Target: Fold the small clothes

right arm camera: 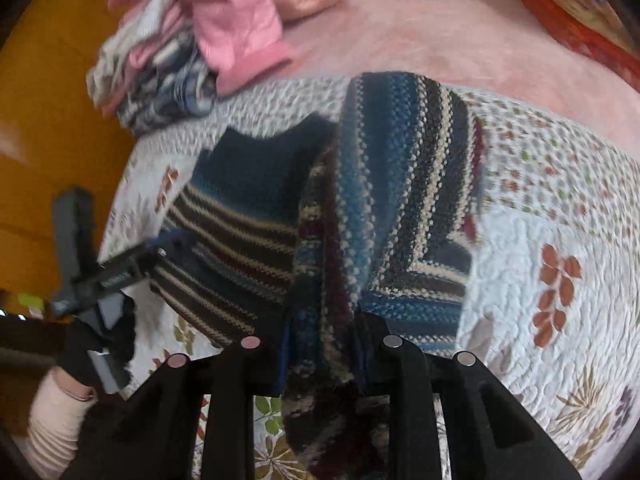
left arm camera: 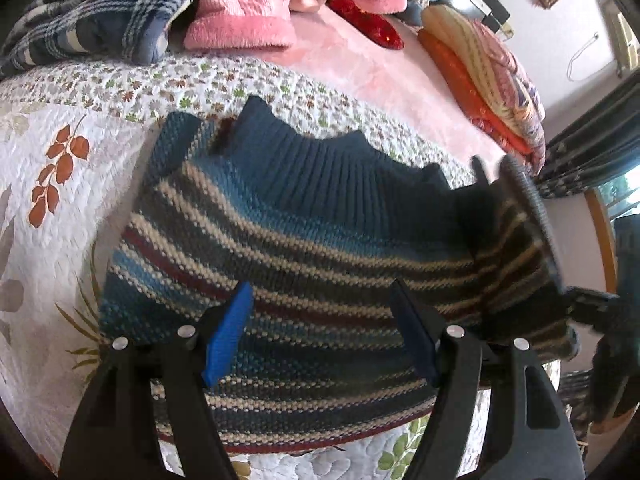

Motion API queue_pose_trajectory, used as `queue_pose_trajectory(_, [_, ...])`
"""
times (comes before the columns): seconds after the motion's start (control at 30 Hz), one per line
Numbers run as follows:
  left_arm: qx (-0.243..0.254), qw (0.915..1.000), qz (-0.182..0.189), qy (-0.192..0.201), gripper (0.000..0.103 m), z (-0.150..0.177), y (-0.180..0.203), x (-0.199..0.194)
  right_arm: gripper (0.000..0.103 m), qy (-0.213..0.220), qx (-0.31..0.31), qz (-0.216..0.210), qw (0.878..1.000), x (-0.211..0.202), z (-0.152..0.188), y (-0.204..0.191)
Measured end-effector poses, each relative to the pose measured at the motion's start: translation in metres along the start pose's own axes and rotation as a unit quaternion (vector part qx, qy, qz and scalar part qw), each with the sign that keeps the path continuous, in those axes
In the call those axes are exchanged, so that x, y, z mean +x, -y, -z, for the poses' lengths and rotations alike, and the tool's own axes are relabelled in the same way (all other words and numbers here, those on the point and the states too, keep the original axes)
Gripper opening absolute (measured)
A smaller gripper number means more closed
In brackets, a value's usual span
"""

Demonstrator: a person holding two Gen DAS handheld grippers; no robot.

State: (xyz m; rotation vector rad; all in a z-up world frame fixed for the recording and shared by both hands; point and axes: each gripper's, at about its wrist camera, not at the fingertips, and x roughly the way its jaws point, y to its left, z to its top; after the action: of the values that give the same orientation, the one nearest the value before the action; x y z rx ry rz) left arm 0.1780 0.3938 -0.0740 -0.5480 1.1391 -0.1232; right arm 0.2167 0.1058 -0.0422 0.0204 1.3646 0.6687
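Note:
A striped knit sweater (left arm camera: 304, 248) in blue, beige and maroon, with a dark ribbed collar, lies on a white quilted bedspread (left arm camera: 64, 208). My left gripper (left arm camera: 320, 332) is open, its blue pads (left arm camera: 228, 332) spread wide just over the sweater's lower part. My right gripper (right arm camera: 320, 360) is shut on a bunched fold of the sweater (right arm camera: 400, 200), lifting that side up over the rest. In the left wrist view the right gripper (left arm camera: 496, 184) shows at the sweater's right edge with fabric draped from it. The right wrist view has the left gripper (right arm camera: 168, 244) at the sweater's left edge.
A plaid blue garment (left arm camera: 100, 20) and a pink fleece garment (left arm camera: 240, 8) are piled at the back of the bed. A red item (left arm camera: 372, 24) and stacked folded blankets (left arm camera: 480, 76) lie on the pink sheet (left arm camera: 360, 68). A gloved hand and cream sleeve (right arm camera: 56, 420) hold the left gripper.

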Motion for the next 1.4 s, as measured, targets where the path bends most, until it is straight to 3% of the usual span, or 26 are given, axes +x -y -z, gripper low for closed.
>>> queue_pose_trajectory(0.27, [-0.013, 0.9999, 0.006, 0.007, 0.07, -0.005, -0.005, -0.005, 0.027, -0.035, -0.004, 0.024, 0.999, 0.052, -0.004, -0.022])
queue_pose_trajectory(0.37, [-0.017, 0.9998, 0.01, 0.01, 0.07, -0.006, -0.007, -0.007, 0.036, -0.039, 0.008, 0.002, 0.999, 0.06, -0.003, -0.024])
queue_pose_trajectory(0.53, [-0.02, 0.9996, 0.019, 0.005, 0.07, -0.006, -0.006, -0.005, 0.038, -0.041, 0.023, -0.025, 0.999, 0.068, -0.002, -0.024])
queue_pose_trajectory(0.63, [-0.022, 0.9994, 0.028, -0.003, 0.07, -0.004, -0.002, -0.002, 0.044, -0.038, 0.032, -0.047, 0.998, 0.067, 0.0, -0.019])
queue_pose_trajectory(0.8, [-0.021, 0.9986, 0.045, -0.017, 0.07, 0.001, 0.007, 0.003, 0.045, -0.042, 0.064, -0.083, 0.994, 0.062, -0.002, -0.006])
queue_pose_trajectory(0.9, [-0.017, 0.9979, 0.059, -0.022, 0.07, 0.003, 0.015, 0.003, 0.052, -0.022, 0.066, -0.116, 0.991, 0.033, 0.004, -0.003])
queue_pose_trajectory(0.97, [-0.014, 0.997, 0.072, -0.025, 0.07, 0.005, 0.022, 0.002, 0.055, -0.005, 0.06, -0.117, 0.991, 0.014, 0.009, 0.0])
queue_pose_trajectory(1.2, [-0.012, 0.9923, 0.108, -0.059, 0.071, 0.015, 0.043, 0.017, 0.06, 0.034, 0.098, -0.093, 0.99, -0.036, 0.057, 0.058])
queue_pose_trajectory(1.4, [-0.036, 0.9871, 0.141, -0.067, 0.071, 0.02, 0.058, 0.039, 0.059, -0.005, 0.165, -0.086, 0.982, -0.013, 0.079, 0.106])
